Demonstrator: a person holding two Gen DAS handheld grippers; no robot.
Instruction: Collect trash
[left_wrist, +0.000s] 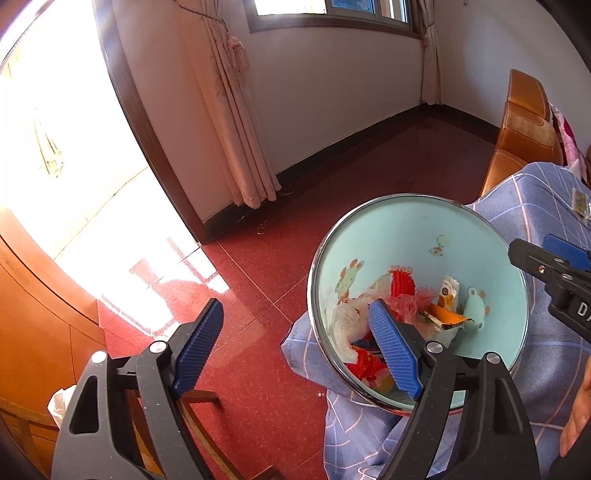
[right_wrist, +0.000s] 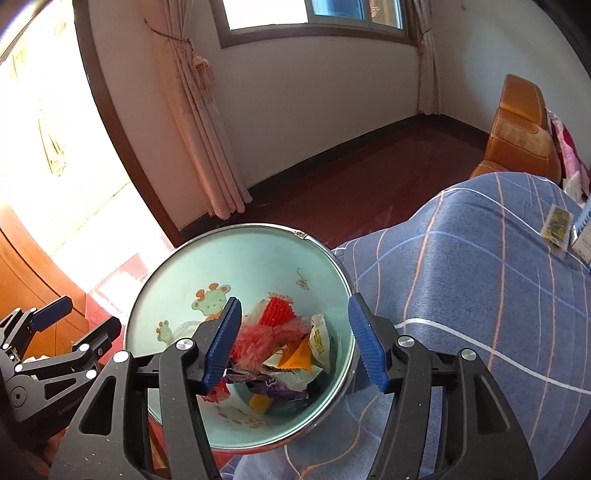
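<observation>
Bin (right_wrist: 236, 258) of pale green with cartoon animals stands at the bed's edge, against the blue checked cover (right_wrist: 480, 314), holding wrappers (right_wrist: 280, 343) in red, pink, orange and purple. Both grippers hang over its mouth, pointing steeply down. The left gripper (left_wrist: 295, 347) is spread wide, with one pad over the floor and the other over the bin; nothing sits between. The right gripper (right_wrist: 295, 343) stands moderately open and empty, framing the heap below. More trash, a small yellow-speckled packet (right_wrist: 554, 223), lies flat on the cover well off to the right, long axis running away from the bin. The right hand is judged nearer. Red polished floor (left_wrist: 240, 295), curtains and bright doorway surround.
</observation>
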